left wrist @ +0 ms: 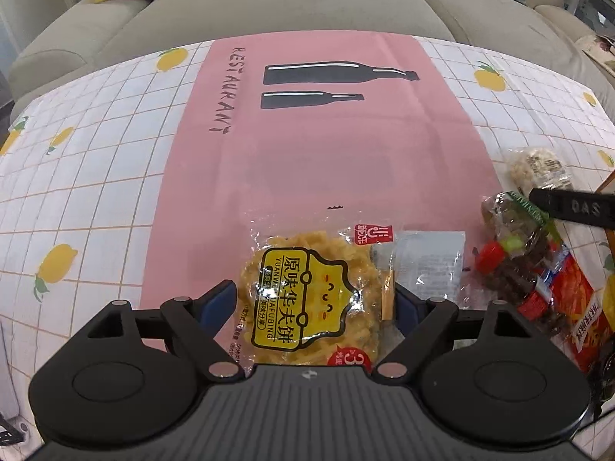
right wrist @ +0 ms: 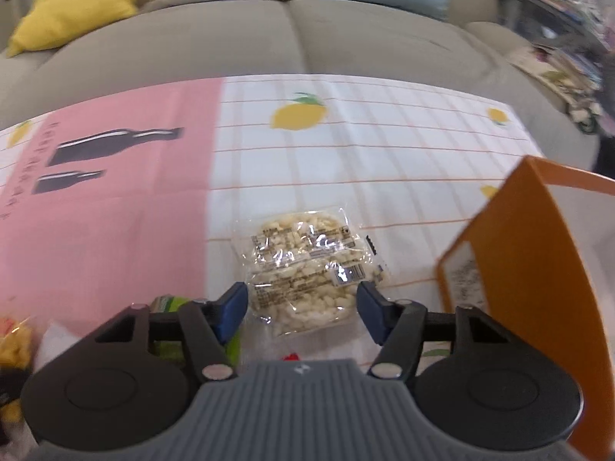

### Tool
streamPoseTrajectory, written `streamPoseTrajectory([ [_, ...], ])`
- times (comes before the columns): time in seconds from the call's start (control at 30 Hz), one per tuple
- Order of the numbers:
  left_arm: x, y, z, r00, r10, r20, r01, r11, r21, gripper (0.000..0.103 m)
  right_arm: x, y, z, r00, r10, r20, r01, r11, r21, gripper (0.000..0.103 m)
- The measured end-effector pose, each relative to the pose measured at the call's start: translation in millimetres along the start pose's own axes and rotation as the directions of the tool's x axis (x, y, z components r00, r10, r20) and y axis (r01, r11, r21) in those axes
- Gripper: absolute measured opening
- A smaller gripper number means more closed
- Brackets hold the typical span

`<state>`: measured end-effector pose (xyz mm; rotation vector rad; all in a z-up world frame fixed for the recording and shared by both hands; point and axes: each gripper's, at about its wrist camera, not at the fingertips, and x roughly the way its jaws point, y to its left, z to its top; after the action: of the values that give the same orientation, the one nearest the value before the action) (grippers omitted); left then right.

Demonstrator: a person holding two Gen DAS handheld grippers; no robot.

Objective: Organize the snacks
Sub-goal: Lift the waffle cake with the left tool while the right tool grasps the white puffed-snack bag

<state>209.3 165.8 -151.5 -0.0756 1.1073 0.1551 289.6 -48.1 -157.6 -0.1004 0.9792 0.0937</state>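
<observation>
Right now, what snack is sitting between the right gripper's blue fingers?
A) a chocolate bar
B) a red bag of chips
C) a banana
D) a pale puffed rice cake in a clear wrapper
D: in the right wrist view, the pale puffed rice cake in its clear wrapper lies on the lemon tablecloth, between the open fingers of the right gripper.

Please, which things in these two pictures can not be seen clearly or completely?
- Waffle pack, left wrist view: near end hidden under the gripper body.
- Red packet, left wrist view: cut off by the right edge.
- Orange box, right wrist view: inside not visible, cut by the frame edge.
- Rice cake pack, right wrist view: label print too small to read.
</observation>
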Motion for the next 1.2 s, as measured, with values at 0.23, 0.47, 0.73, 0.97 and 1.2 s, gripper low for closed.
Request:
streamPoseTrajectory([
  [0.23,1,4,1,1.0,0.025,-0.009,-0.026,1.0,-0.014,0.101,-13,-15,-7,0.955,0.297,0.028,-0.298,0.954,0.039,0.082],
  [0.47,3,4,1,0.999,0.04,-0.005,-0.04,0.999,-0.021,0.102,3,-21,2,0.958,0.281,0.053,-0.282,0.959,0.021,0.097],
  [0.73,7,9,3,1.0,0.023,-0.017,-0.024,0.999,-0.047,0.101,22,6,12,0.975,0.22,0.014,-0.216,0.967,-0.134,0.099],
  [0.97,7,6,2,1.0,0.027,-0.009,-0.028,0.999,-0.038,0.088,29,19,7,0.993,0.12,-0.006,-0.119,0.971,-0.21,0.09],
  [1.2,4,6,5,1.0,0.024,0.01,-0.024,0.999,-0.04,0.076,24,21,7,0.992,0.125,-0.016,-0.126,0.969,-0.214,0.077],
])
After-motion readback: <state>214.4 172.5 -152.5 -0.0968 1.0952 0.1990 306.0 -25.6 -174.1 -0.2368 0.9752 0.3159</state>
